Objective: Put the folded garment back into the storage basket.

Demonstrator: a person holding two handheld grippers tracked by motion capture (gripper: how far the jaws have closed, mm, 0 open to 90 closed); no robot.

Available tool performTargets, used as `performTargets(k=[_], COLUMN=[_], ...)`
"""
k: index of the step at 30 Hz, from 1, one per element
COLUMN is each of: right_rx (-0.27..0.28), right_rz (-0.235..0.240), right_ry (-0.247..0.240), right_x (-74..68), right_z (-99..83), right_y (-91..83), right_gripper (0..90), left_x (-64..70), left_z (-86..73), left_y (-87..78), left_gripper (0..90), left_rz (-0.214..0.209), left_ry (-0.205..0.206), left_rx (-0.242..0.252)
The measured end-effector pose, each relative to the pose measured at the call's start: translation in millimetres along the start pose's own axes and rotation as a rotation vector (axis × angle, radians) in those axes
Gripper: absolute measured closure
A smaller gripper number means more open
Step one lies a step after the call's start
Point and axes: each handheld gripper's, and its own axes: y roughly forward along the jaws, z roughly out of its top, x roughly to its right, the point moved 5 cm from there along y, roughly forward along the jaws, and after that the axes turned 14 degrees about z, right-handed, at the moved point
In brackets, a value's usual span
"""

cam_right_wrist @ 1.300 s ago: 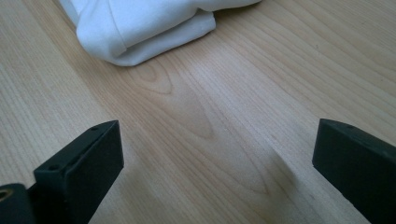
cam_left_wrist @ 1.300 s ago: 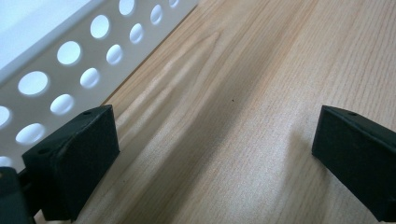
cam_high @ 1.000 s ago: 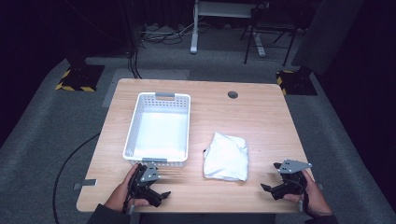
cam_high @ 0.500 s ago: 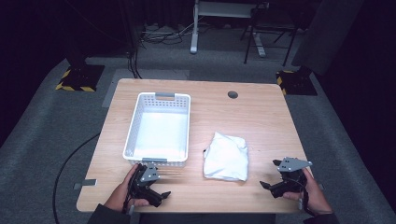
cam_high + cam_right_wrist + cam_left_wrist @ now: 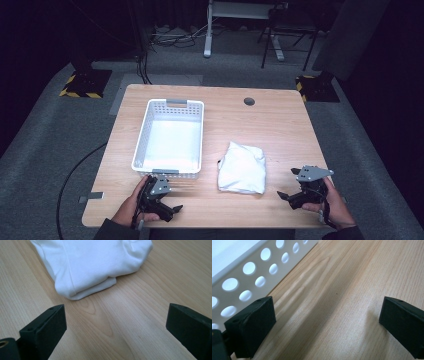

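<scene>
Folded white cloth (image 5: 242, 167): lies flat on the table (image 5: 280, 120), just right of the white basket (image 5: 170, 137), its long axis running 12 to 6 o'clock.
Right gripper (image 5: 289, 196): your nearer tool; jaws spread wide, nothing between them, low over the wood. The cloth sits at about 10 o'clock from your fingertips, near but not touching.
Left gripper (image 5: 172, 210): jaws wide and empty, beside the basket's near wall (image 5: 242, 287); the cloth lies at about 2 o'clock, farther off.
</scene>
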Motion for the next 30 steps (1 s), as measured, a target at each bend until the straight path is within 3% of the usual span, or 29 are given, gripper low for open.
performTargets(k=[15,30], right_rx=[-0.006,-0.016], right_rz=[-0.001,0.027], right_ry=[-0.043,-0.099], right_x=[0.0,-1.6], right_z=[19.3,45.6], right_y=[4.7,23.4], right_gripper=[3.2,3.3], left_x=[0.0,0.1], left_z=[0.0,0.0], left_y=[0.0,0.0], left_gripper=[0.6,0.6], left_rz=[0.000,-0.001], left_ry=[0.000,0.000], left_rx=[0.000,0.000])
